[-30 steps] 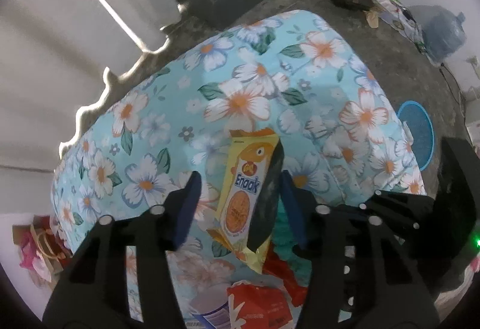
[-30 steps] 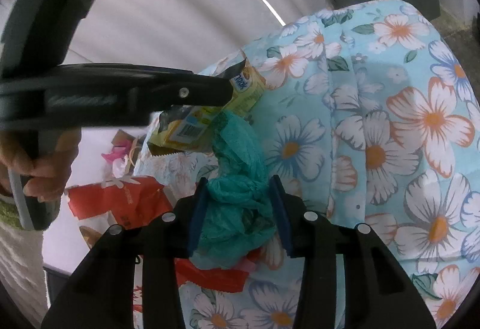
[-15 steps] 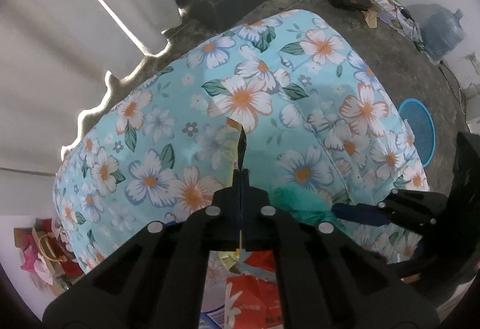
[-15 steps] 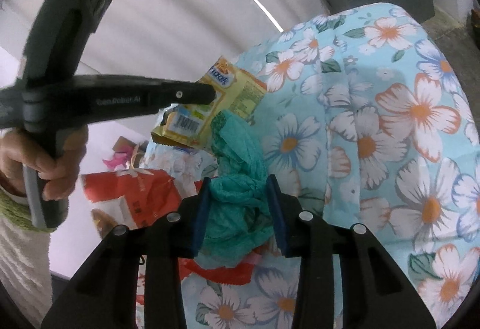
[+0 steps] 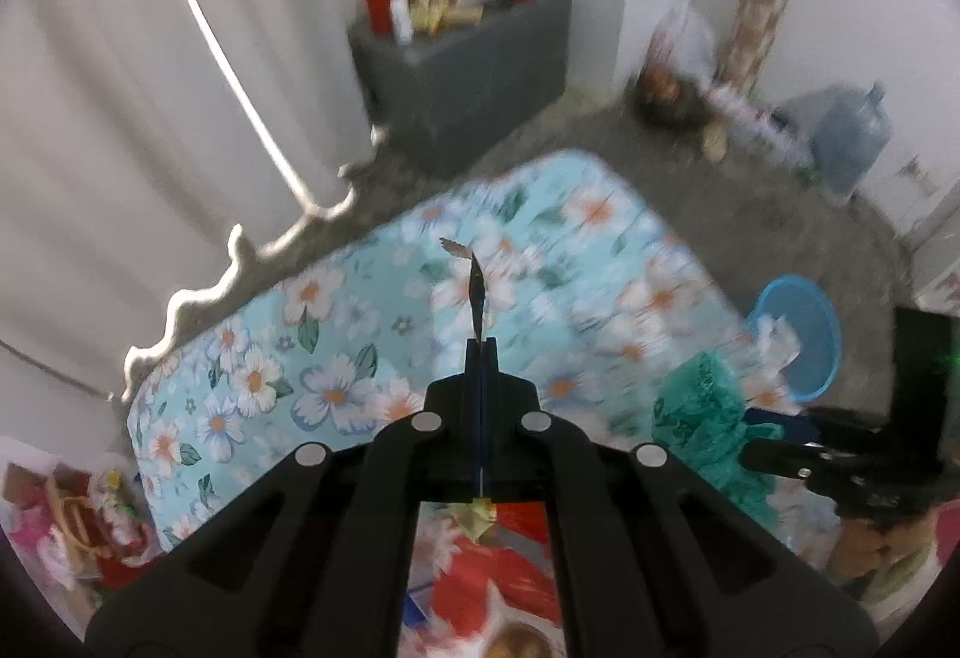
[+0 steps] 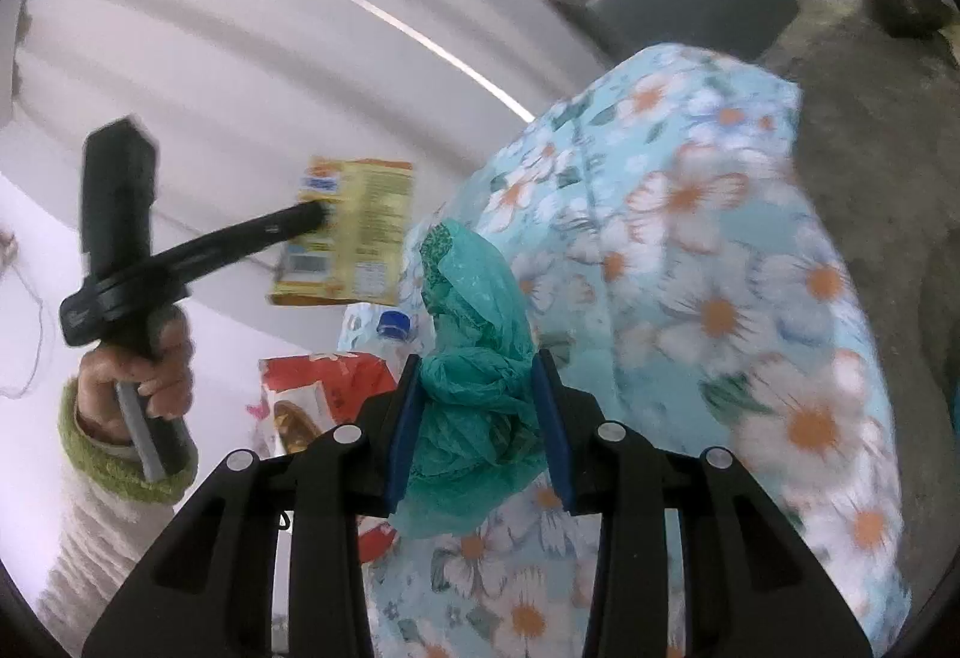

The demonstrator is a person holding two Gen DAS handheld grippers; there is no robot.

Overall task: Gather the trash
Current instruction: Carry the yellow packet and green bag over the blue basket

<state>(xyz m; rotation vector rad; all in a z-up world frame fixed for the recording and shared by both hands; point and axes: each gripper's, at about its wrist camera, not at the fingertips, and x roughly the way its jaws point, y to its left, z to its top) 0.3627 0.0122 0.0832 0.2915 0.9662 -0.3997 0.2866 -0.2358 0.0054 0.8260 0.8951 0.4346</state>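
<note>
My left gripper [image 5: 481, 352] is shut on a yellow snack wrapper [image 5: 477, 292], seen edge-on in its own view. From the right wrist view the same wrapper [image 6: 360, 232] hangs flat in the left gripper [image 6: 318, 211], lifted above the floral mattress [image 6: 720, 250]. My right gripper [image 6: 477, 406] is shut on a crumpled green plastic bag [image 6: 474, 358]. That bag [image 5: 702, 418] also shows at the right of the left wrist view, above the mattress [image 5: 360, 346] edge.
Red wrappers [image 5: 510, 556] and a plastic bottle with a blue cap [image 6: 393, 325] lie at the near end of the mattress. A grey box [image 5: 462, 57] with bottles stands by the curtain. A blue basin [image 5: 798, 334] and a water jug [image 5: 852, 141] sit on the floor.
The left gripper closed on the yellow wrapper and lifted it off the mattress. The right gripper rose and shifted with the green bag still in it.
</note>
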